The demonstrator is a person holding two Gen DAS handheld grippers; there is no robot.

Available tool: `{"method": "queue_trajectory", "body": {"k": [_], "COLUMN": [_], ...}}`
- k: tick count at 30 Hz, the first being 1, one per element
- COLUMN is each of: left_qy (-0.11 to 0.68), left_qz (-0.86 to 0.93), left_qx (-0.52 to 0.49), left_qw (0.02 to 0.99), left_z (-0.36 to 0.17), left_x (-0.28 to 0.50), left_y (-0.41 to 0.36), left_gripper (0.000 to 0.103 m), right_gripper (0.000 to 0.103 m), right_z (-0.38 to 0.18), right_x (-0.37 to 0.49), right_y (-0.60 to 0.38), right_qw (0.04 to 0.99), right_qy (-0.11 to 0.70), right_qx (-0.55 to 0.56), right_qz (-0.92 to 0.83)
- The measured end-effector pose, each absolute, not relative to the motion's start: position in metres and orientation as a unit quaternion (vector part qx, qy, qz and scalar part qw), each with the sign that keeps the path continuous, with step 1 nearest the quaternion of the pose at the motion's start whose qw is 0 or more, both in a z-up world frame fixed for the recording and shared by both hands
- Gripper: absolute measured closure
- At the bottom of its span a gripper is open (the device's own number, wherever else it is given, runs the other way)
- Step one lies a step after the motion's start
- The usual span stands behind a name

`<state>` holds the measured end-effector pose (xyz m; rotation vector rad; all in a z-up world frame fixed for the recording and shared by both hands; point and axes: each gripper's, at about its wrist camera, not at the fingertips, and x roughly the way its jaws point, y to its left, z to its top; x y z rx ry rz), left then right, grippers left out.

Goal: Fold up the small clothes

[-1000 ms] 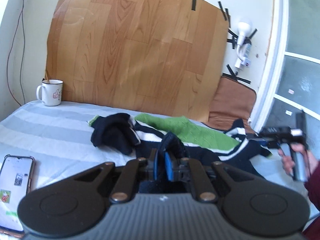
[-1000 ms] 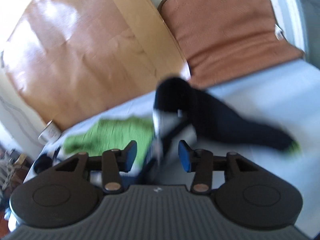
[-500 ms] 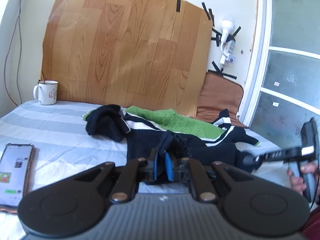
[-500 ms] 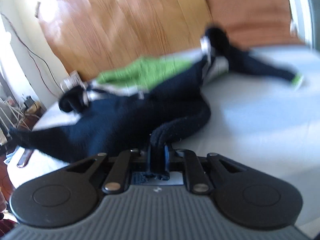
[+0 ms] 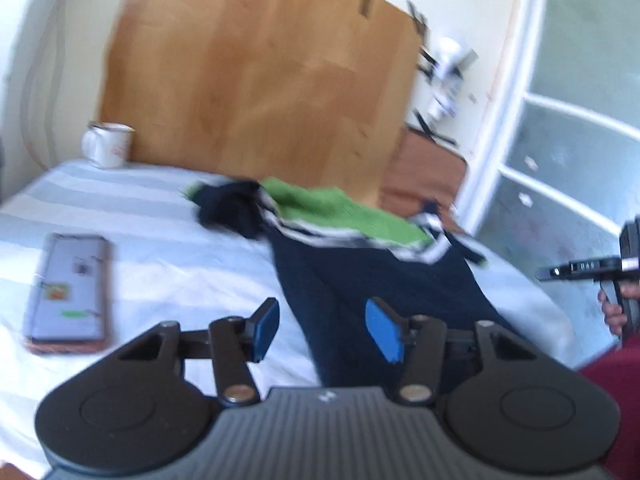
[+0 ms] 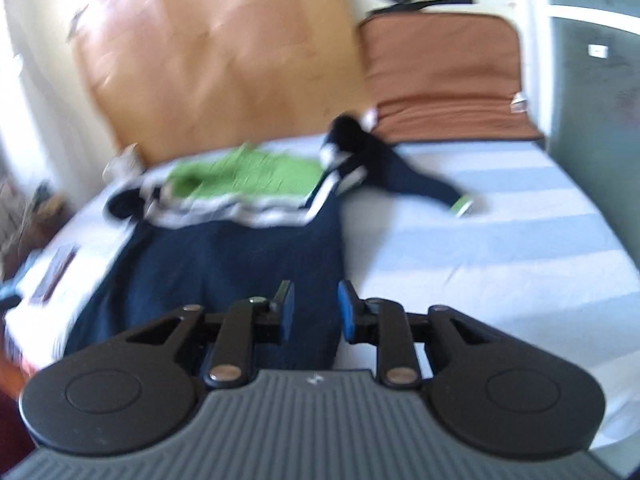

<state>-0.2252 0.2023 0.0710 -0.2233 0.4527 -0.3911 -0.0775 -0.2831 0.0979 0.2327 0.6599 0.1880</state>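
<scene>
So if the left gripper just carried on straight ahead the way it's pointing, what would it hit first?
Most likely the navy sweater: the open left gripper has the dark body panel lying right between and beyond its fingers on the striped bedsheet. The picture is blurred, so depth is uncertain.

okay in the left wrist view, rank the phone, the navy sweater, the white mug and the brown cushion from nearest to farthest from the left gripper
From the left gripper:
1. Navy sweater, directly ahead, its dark body lying between the open fingers.
2. Phone, flat on the bed to the left.
3. White mug, far left, by the wooden board.
4. Brown cushion, far right, against the wall.
The mug and cushion are too close to call.
</scene>
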Motion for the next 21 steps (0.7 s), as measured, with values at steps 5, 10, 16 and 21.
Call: {"method": "queue_trajectory", "body": {"k": [5,10,16,21], "left_qy": [0.183,0.184,0.224,0.349], "left_qz": [-0.122,-0.12,-0.199,-0.176], "left_qx": [-0.093,-0.075,0.032,0.058], "left_qw": [0.971,0.973,0.954,0.919], "left_z": [0.11,0.138,0.143,0.085], "left_x": [-0.183,-0.086,0.064,0.178], "left_y": [0.217,0.188,0.096,0.058], "left_gripper": [0.04,0.032,0.025,0.023], "right_gripper": [0.073,0.066,0.065,0.046], "right_z": [0.1,0.069,0.03,-0.016], "right_x": [0.012,0.094,0.185,0.23], "right_y": [-0.273,-0.263,-0.231,-0.208], "right_qw": [0.95,0.937,0.924,0.889], "right_qy": [0.271,0.284,0.354,0.421], "right_qx": [0.112,0.137,0.067,0.048], "right_qz": [0.11,0.149,0.125,0.174]}}
